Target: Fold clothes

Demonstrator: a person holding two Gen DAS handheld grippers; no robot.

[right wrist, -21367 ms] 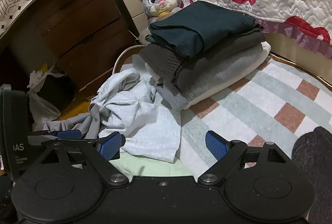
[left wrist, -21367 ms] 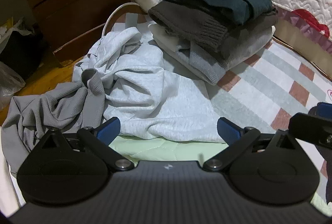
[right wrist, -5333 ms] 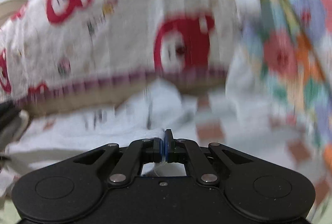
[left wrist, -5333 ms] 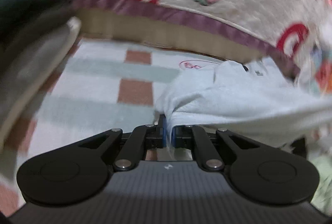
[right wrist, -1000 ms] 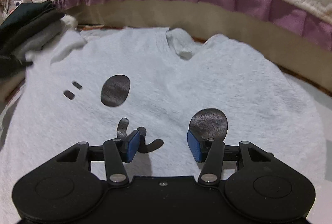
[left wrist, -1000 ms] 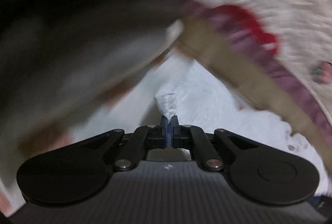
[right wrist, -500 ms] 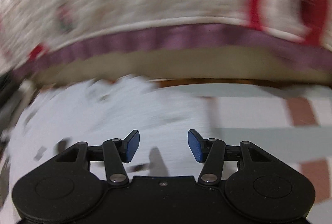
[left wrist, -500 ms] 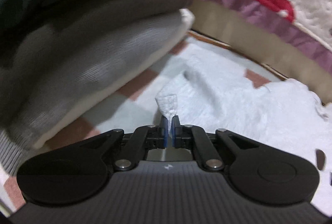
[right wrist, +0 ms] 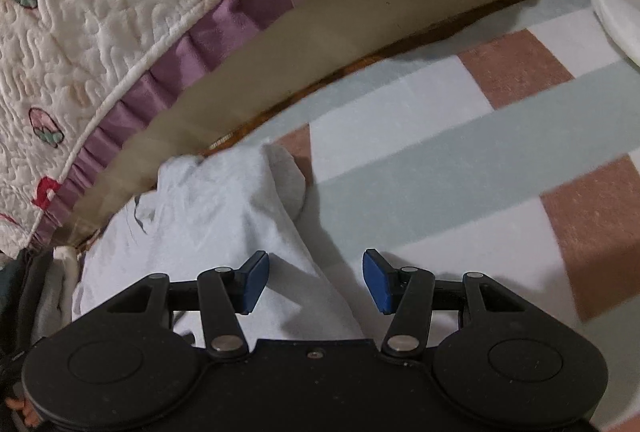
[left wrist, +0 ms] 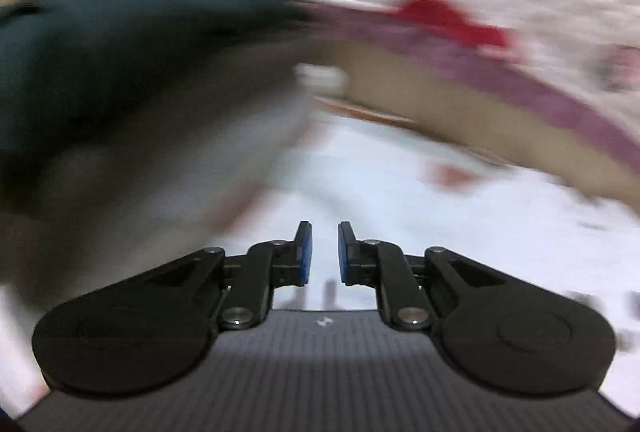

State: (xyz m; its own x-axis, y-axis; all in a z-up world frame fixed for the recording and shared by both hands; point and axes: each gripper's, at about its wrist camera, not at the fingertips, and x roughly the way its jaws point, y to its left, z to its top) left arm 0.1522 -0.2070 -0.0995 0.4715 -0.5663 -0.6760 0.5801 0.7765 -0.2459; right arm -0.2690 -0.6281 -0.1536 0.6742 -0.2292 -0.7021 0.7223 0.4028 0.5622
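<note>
free: rug (right wrist: pixel 460 168) R | blocked: clothes stack (left wrist: pixel 120 92) L, quilt (right wrist: pixel 100 12) ahead

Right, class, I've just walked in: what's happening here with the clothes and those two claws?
A person holding a claw in each hand is folding laundry on a checked pink-and-grey blanket. The left claw has just been opening and now holds nothing, with blurred pale cloth beyond it. The right claw hangs open over a pale grey-white sweatshirt lying there. A stack of folded dark clothes sits beside it.
</note>
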